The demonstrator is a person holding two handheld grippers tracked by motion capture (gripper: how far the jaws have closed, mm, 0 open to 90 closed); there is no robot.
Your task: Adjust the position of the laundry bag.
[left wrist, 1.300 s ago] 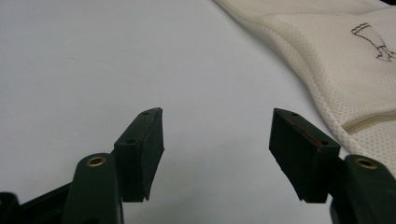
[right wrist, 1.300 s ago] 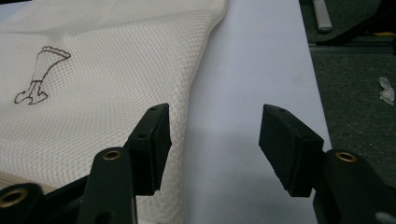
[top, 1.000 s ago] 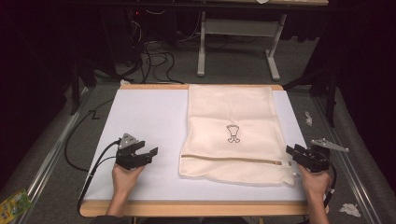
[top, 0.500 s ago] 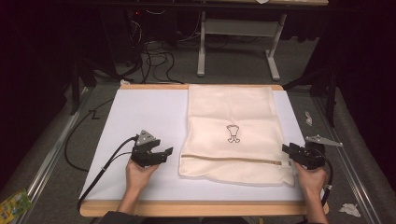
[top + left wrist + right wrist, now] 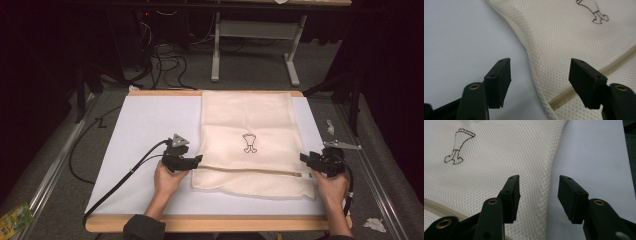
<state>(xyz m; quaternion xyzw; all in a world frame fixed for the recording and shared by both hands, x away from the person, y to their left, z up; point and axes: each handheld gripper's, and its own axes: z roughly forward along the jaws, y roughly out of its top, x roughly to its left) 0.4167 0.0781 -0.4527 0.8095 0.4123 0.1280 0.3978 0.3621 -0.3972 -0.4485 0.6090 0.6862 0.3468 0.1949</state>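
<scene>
A cream mesh bag [image 5: 250,140] with a small brown emblem [image 5: 249,143] lies flat on the white table mat [image 5: 145,125]; a beige zipper [image 5: 245,170] runs across its near part. My left gripper [image 5: 198,160] is at the bag's left edge by the zipper's end. In the left gripper view it [image 5: 540,63] stands open above that edge and the zipper [image 5: 574,92]. My right gripper [image 5: 304,157] is at the bag's right edge. In the right gripper view its jaws [image 5: 539,180] have just been opening; they straddle the mesh edge [image 5: 549,195] without pressing on it.
The mat lies on a wooden table whose front edge [image 5: 210,222] is near the person. A metal desk frame [image 5: 252,45] and cables [image 5: 165,60] stand on the floor behind. A green packet [image 5: 12,220] lies on the floor at lower left.
My left hand has slid right across the mat to the bag's left edge. The right hand has stayed at the right edge.
</scene>
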